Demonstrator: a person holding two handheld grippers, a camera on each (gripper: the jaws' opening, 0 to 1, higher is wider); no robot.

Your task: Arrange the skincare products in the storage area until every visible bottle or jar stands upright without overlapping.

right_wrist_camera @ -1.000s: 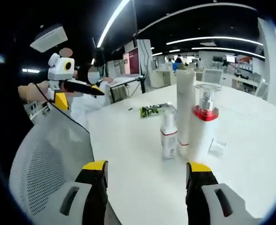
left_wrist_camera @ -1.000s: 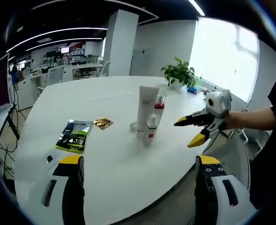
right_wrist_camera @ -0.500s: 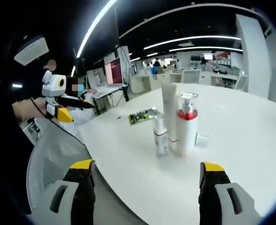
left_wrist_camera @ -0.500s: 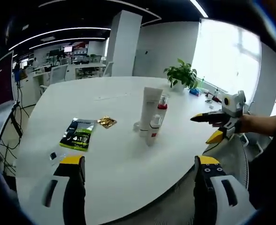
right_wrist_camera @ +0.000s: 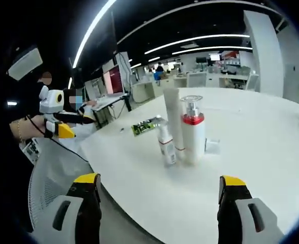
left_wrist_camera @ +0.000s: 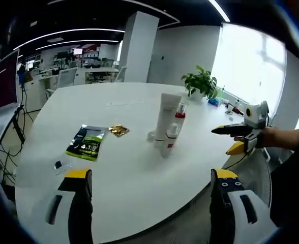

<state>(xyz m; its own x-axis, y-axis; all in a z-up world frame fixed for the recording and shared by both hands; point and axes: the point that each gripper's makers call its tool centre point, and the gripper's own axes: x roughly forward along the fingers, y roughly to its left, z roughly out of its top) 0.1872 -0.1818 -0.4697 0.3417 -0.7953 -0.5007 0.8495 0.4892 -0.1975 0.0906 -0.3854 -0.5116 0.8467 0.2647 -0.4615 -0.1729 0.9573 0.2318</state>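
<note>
Already upright on the white table (left_wrist_camera: 129, 173), left to right in the right gripper view: small pump bottle (right_wrist_camera: 165, 147), tall tube (right_wrist_camera: 173, 119), red-collared pump bottle (right_wrist_camera: 192, 132), touching-close; light, slick, tippy, best gripped mid-body; left gripper (left_wrist_camera: 148, 180) and right gripper (right_wrist_camera: 159, 183) gape wide, holding nothing

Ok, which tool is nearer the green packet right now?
Left. The left tool faces the green packet across a stretch of bare table. The right tool is off the table's other side, with the upright bottles between it and the packet.
</note>
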